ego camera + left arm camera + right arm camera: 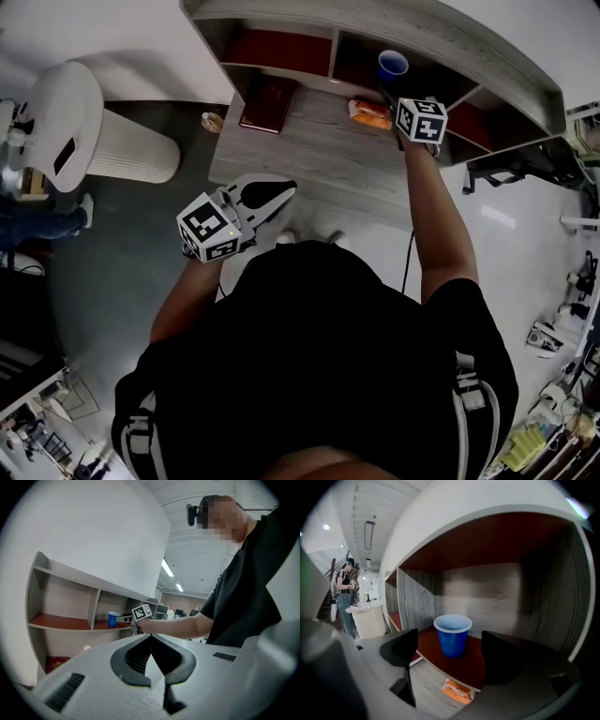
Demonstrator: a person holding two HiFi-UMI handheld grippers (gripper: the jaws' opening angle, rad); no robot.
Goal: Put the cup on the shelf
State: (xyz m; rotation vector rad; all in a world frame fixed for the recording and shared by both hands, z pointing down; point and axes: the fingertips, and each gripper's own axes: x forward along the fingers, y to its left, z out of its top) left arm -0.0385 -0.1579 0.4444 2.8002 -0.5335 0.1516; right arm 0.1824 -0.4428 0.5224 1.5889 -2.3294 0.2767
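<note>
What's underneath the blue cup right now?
The blue cup stands upright on the red shelf board. Below that board an orange packet lies on the grey desk; the board covers the desk farther back. The right tongs are open, clear of the cup.

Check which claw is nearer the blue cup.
Right. The right claw is open just short of the blue cup; the left claw, shut, hangs back near the person's torso.

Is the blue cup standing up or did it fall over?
Standing up. The blue plastic cup rests on the red-brown shelf board on its base, open rim facing up.
</note>
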